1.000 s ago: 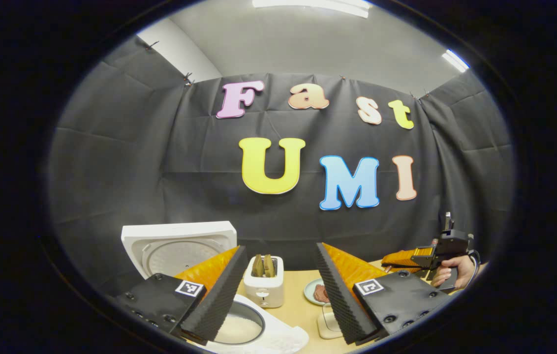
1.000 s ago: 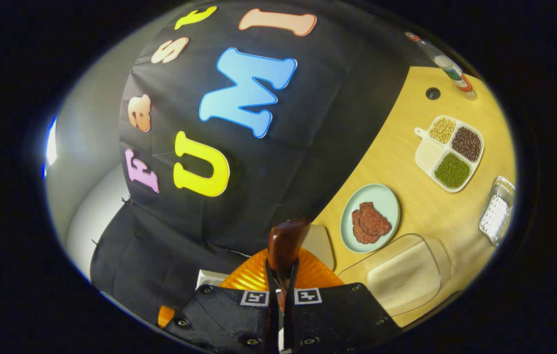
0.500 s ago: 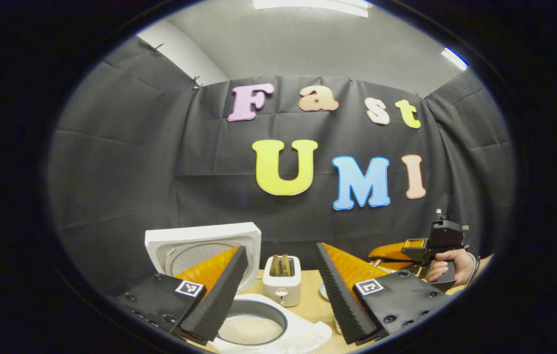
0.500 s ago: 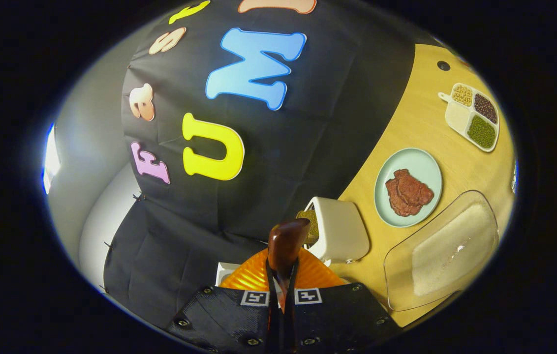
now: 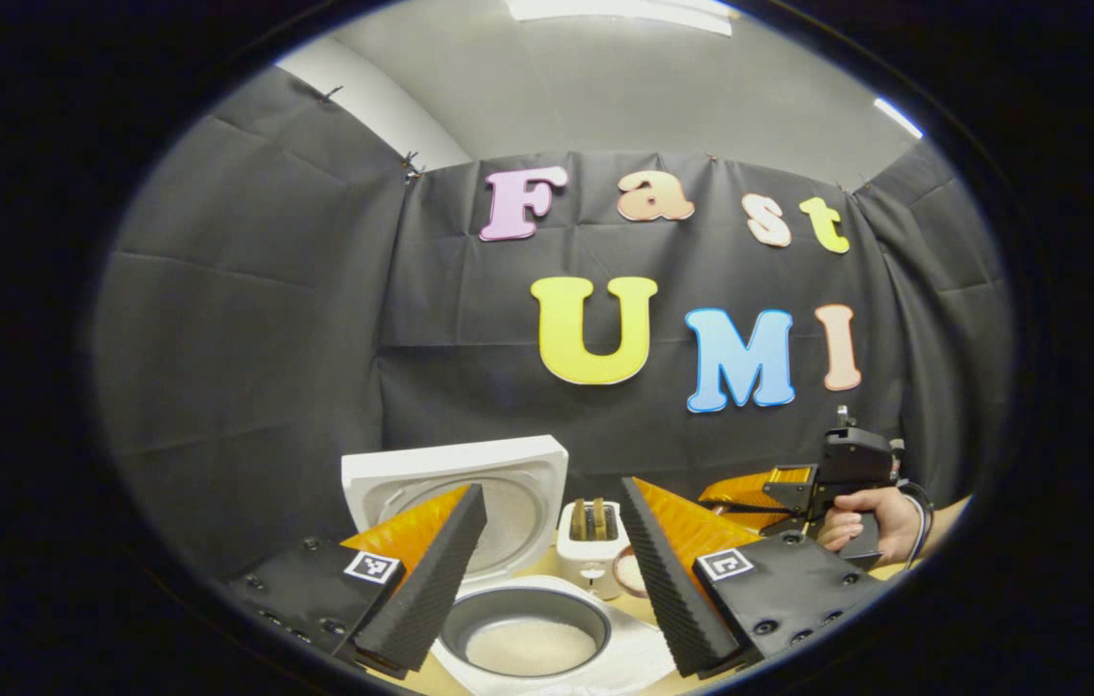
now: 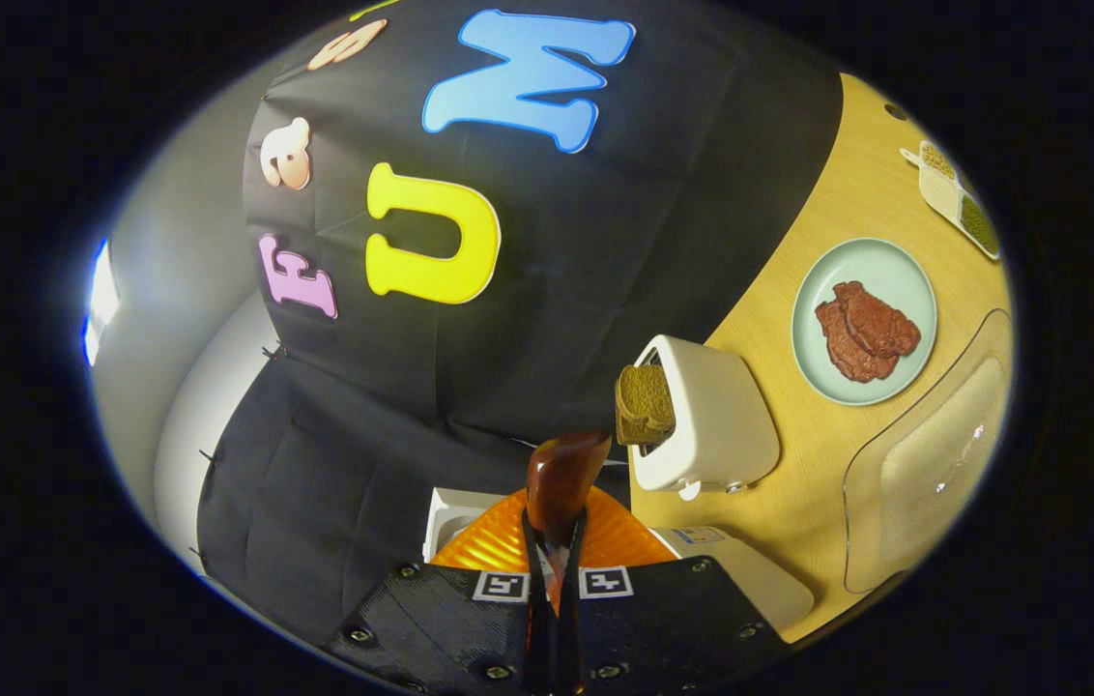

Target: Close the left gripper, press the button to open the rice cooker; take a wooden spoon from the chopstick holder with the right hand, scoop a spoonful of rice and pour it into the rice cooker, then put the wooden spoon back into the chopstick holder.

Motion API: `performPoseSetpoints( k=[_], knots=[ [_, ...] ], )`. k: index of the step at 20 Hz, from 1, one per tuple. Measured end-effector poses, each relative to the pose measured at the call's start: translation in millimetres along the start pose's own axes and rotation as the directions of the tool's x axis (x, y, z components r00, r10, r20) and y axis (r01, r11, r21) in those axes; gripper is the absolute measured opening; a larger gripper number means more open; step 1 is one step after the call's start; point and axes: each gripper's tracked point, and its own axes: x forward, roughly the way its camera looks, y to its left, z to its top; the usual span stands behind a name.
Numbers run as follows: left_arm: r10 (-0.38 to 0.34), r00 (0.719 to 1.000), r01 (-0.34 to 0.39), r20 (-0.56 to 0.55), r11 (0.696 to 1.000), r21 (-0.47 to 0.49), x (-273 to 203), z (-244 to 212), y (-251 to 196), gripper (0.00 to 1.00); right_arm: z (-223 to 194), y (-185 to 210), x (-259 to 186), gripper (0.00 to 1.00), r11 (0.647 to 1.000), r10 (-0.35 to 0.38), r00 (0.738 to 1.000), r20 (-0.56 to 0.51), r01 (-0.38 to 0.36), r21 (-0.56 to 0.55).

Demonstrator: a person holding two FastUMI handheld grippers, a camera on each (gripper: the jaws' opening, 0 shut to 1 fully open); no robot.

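Wooden spoon (image 6: 561, 474): clamped at the handle between the closed fingers of the right gripper (image 6: 555, 580), presumably for carrying toward the cooker
Rice cooker (image 5: 518, 628): lid raised, pot with rice exposed, rim unobstructed
Left gripper (image 5: 552, 570): fingers spread, nothing held, above the pot
Toaster (image 6: 711, 425): just beside the cooker

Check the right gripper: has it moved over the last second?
Yes. In the right gripper view, the toaster and the plate of meat have come into frame as the right gripper, shut on the wooden spoon, swings toward the rice cooker.
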Motion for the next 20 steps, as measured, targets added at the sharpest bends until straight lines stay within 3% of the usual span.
performPoseSetpoints(
  k=[4, 14, 20],
  knots=[
    [0.028, 1.0, -0.028, 0.002, 1.0, -0.006, -8, -1, 13, 0.95, -32, 9, 22, 0.05, 0.992, -0.017, 0.999, -0.051, 0.011, -0.122],
    [0.082, 0.997, -0.082, 0.001, 0.997, -0.011, -21, -9, 42, 0.97, -83, 7, 55, 0.04, 0.968, -0.063, 0.99, -0.129, 0.029, -0.248],
    [0.099, 0.995, -0.099, -0.004, 0.995, -0.028, -27, -16, 49, 0.96, -99, 5, 66, 0.05, 0.914, -0.1, 0.987, -0.13, 0.04, -0.403]
  ],
)
